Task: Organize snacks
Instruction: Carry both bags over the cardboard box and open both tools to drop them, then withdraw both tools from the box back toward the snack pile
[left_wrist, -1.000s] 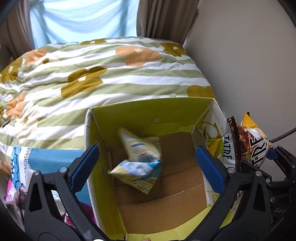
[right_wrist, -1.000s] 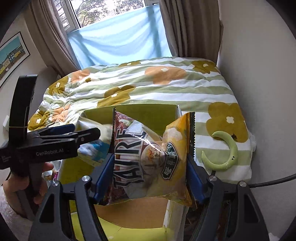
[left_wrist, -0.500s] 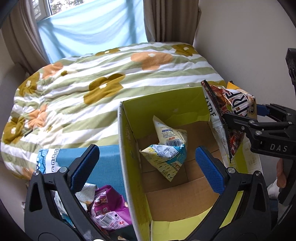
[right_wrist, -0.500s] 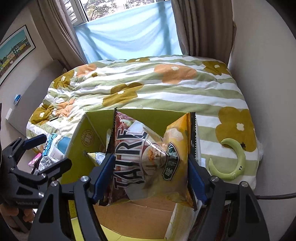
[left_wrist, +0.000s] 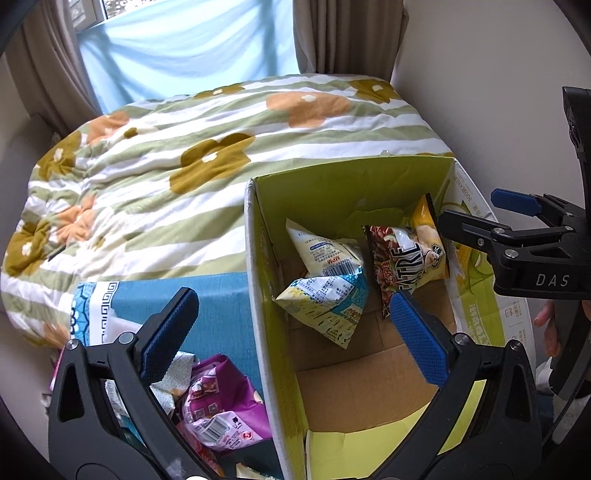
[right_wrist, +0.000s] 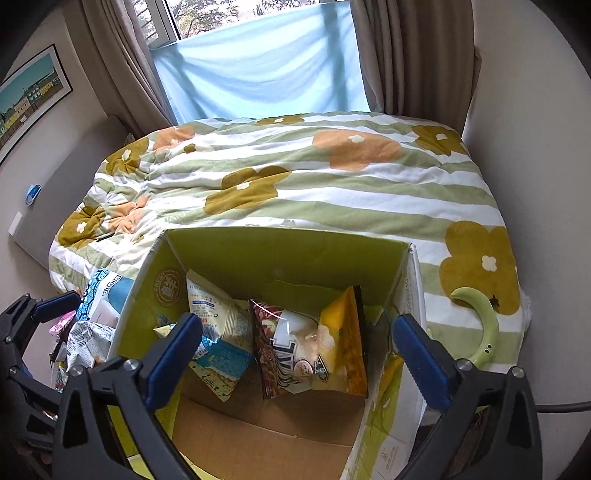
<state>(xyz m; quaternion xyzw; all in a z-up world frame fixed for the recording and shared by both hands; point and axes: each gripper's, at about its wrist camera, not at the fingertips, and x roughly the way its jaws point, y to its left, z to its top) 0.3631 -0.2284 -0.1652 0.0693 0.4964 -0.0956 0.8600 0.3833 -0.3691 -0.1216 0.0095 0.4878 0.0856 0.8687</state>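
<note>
While both grippers hang over the carton, neither carries anything. Cardboard box (right_wrist: 280, 254): corrugated, lime-green printed walls, raw brown flaps on the floor, top open, standing against the bed (right_wrist: 295, 184).

Contents:
- chip bag (right_wrist: 314, 350), glossy crinkled foil, dark red/brown and yellow with big white lettering, serrated top seal; sits upright, tilted, near the box's far right corner.
- pale snack bag (right_wrist: 218, 325), matte pale yellow with a teal lower part and a barcode, pillow shape creased into a point; leans on the left side, touching the chip bag.

Left gripper (left_wrist: 291, 328): black plastic frame, blue ribbed pads on the fingers (left_wrist: 168, 330), spread wide, nothing between them. One finger is over the blue box (left_wrist: 207, 295), the other over the cardboard box interior.

Right gripper (right_wrist: 297, 350): same build, fingers (right_wrist: 419, 356) wide apart and empty, straddling the box opening above the chip bag, not touching it. In the left wrist view it comes in from the right at the box's rim, tips apart.

Blue box next to the cardboard one holds loose packs: a purple packet (left_wrist: 221, 410), shiny film with a barcode, plus crumpled white wrappers.

Bed quilt is soft, green/white striped with ochre and orange flowers. Pale green crescent-shaped object (right_wrist: 480, 328), smooth plastic, lies on the quilt right of the box.
</note>
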